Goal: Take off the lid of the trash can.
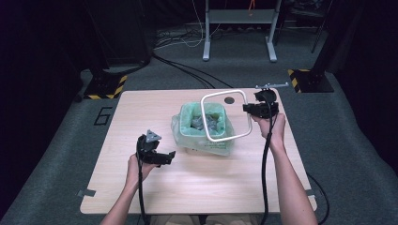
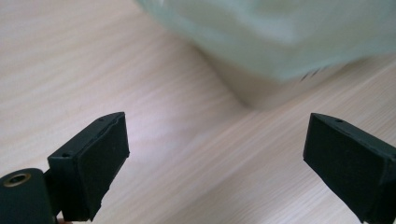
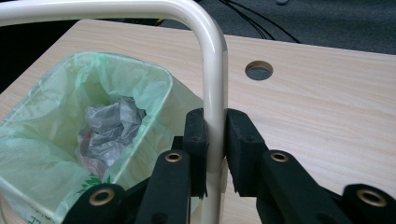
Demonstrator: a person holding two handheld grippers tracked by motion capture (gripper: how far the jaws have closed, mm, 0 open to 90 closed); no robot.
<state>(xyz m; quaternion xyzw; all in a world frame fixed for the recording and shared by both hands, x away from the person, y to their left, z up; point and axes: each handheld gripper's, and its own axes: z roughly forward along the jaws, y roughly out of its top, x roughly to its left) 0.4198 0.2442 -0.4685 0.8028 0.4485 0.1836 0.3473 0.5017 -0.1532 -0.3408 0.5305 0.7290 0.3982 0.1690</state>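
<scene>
High view showed the right gripper (image 1: 248,108) clamping the bin's white ring (image 1: 224,116) above the lined bin (image 1: 206,127); the left gripper (image 1: 164,157), wide open and empty, likely needed to grip the bag next.

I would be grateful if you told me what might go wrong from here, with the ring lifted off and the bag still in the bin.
The right gripper pinches only one side of the white ring, so the ring may swing or slip between the fingers. The loose green bag, holding crumpled waste, might sag into the bin. The open left gripper, low on the table near the bin, might nudge it sideways.
</scene>
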